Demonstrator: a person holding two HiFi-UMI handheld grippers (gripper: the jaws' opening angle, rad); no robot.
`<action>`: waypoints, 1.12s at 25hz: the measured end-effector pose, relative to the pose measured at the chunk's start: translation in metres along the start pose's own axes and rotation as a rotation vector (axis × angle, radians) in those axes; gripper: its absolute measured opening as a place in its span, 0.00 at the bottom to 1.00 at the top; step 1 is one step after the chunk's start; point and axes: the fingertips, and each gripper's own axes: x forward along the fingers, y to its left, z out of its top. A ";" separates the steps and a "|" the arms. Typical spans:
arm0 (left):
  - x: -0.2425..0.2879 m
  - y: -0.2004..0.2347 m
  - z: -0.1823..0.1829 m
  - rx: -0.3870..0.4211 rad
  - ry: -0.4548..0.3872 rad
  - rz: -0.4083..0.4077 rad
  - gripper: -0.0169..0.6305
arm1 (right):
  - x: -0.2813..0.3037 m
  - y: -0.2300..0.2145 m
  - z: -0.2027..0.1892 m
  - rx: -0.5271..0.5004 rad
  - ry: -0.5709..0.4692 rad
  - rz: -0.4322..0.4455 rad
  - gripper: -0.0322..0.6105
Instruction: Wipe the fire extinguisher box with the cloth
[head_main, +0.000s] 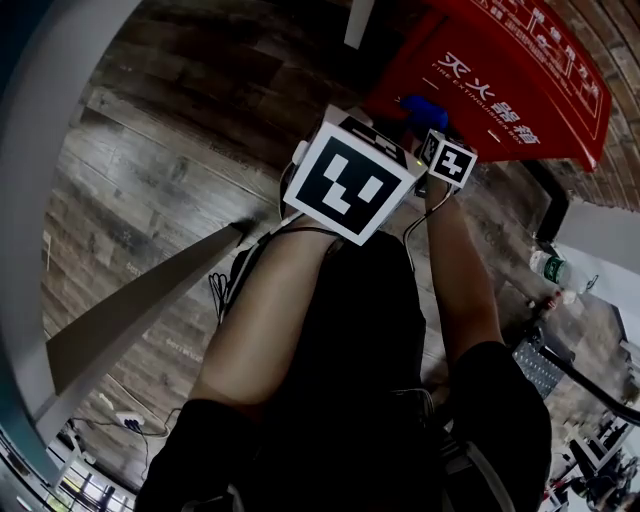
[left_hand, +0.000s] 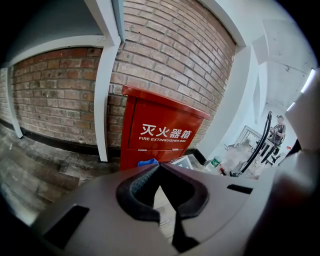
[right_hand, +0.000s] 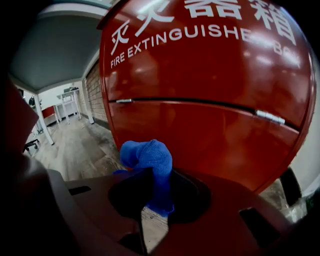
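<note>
Your right gripper (right_hand: 152, 175) pinches the blue cloth (right_hand: 149, 156) close before the red fire extinguisher box (right_hand: 210, 110); left gripper (left_hand: 159, 167) closed, empty; next, press cloth on and sweep.

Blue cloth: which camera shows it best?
The right gripper view: the blue cloth sits close up, pinched in the fingers of the right gripper, before the red box. The head view shows only a bit past a marker cube; the left gripper view, a small patch.
</note>
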 end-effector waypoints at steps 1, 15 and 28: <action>-0.001 0.001 0.000 -0.002 -0.001 0.002 0.04 | 0.005 -0.001 -0.005 0.000 0.010 0.000 0.19; -0.014 0.009 -0.011 0.003 0.028 0.048 0.04 | 0.066 -0.001 -0.055 -0.056 0.147 -0.008 0.19; -0.014 -0.003 -0.017 0.032 0.043 0.053 0.04 | 0.037 -0.077 -0.085 0.080 0.140 -0.059 0.19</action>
